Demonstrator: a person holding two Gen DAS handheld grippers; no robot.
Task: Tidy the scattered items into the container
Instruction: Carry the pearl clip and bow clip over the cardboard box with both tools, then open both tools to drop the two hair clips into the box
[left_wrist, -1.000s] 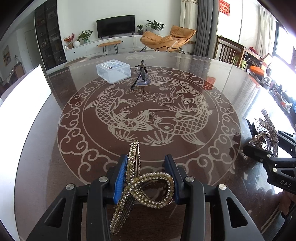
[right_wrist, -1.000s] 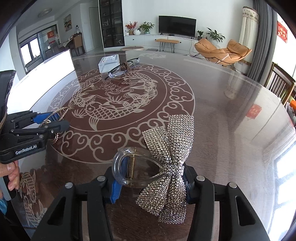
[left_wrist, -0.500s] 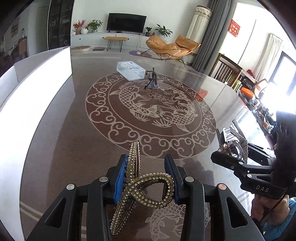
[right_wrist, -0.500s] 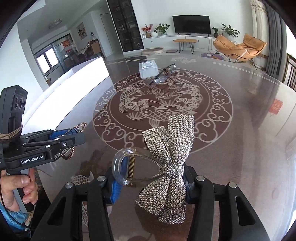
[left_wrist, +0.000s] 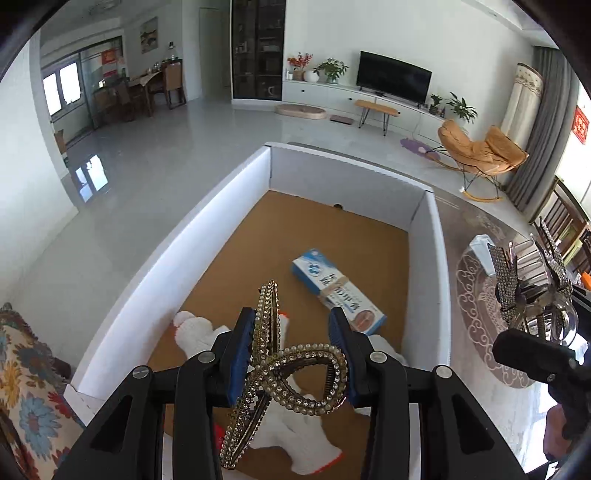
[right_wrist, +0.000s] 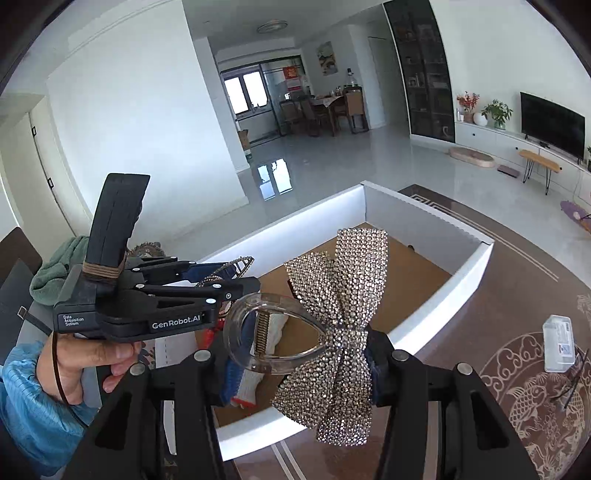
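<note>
- The left wrist view looked straight down into the white cardboard box (left_wrist: 428, 236), whose brown floor filled the middle of the frame; the right wrist view caught the same box (right_wrist: 443, 295) only at a slant, from its near right corner.
- Only the left wrist view showed what lay inside: a blue and white carton (left_wrist: 338, 291) at centre, and white knitted gloves (left_wrist: 291, 435) with red cuffs low in the frame.
- The left gripper (left_wrist: 291, 354) was partly closed, its blue pads pinching a gold pearl-studded hair clip (left_wrist: 280, 373) that hung above the gloves.
- In the right wrist view that same gripper (right_wrist: 236, 280) appeared from the side at middle left, held by a hand (right_wrist: 85, 358) in a blue sleeve; its clip showed there only as a sliver of beaded edge.
- The right gripper (right_wrist: 299, 362) stood about half open, clamped on a rhinestone bow clip (right_wrist: 343, 325) with a clear plastic claw, over the box's near wall.
- The left wrist view showed the bow clip (left_wrist: 517, 291) only at the right edge, above the patterned table (left_wrist: 476, 295).
- Only the right wrist view showed clearly a clear plastic case (right_wrist: 559, 343) on the table (right_wrist: 517, 280) at lower right, with a thin dark item beside it, too small to tell.
</note>
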